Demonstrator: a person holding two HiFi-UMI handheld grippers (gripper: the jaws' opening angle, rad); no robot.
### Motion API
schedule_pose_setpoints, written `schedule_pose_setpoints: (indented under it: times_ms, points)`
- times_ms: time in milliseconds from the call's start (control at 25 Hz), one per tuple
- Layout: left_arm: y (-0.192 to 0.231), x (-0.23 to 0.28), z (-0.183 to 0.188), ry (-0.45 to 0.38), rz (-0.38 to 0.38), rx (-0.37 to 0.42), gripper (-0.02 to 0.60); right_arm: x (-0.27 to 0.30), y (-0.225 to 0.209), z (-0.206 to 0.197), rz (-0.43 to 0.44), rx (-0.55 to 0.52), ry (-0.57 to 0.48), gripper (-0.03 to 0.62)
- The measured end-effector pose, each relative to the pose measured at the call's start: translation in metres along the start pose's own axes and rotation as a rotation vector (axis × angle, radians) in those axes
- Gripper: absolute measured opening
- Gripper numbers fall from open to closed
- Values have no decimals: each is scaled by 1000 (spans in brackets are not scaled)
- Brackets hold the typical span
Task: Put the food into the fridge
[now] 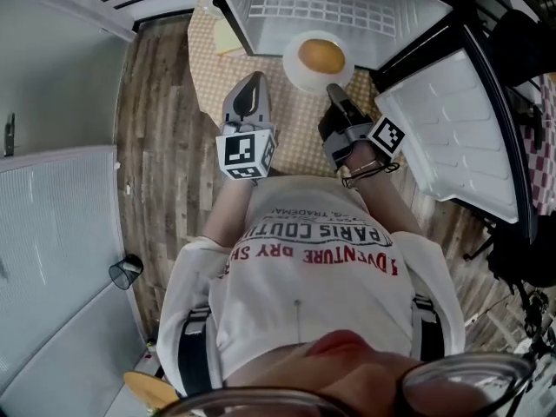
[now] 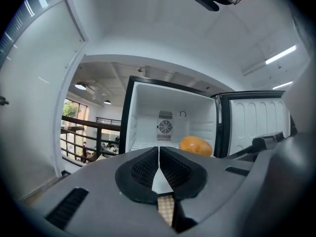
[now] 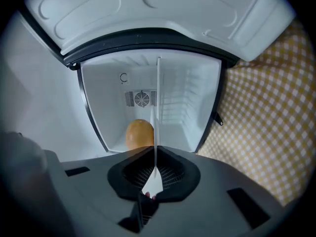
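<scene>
An orange-yellow piece of food lies on a white plate just in front of the open fridge. My right gripper is shut on the plate's near rim. In the right gripper view the plate shows edge-on as a thin white line running out from the jaws of the right gripper, with the food beside it and the empty fridge interior behind. My left gripper hangs to the left of the plate, shut and empty. Past the left gripper I see the food.
The fridge door stands open at the right. A yellow checked mat covers the floor before the fridge, with wood planks to its left. A white panel stands at the left. A dark railing lies left of the fridge.
</scene>
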State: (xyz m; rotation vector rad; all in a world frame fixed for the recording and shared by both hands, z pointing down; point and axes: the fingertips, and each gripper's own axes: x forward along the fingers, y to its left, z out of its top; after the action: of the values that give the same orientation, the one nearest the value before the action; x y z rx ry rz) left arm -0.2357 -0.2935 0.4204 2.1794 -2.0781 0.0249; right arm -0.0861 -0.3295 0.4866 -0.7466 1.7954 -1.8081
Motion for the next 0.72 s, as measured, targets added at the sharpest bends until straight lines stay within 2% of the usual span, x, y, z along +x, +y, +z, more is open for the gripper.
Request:
schedule_pose_setpoints:
  times_ms: [280, 720]
  points:
    - [26, 46, -4, 33, -129, -15, 28, 39, 5, 24, -17, -14, -158, 35]
    - [34, 85, -21, 82, -278, -30, 28, 88, 13, 62, -41, -46, -305, 35]
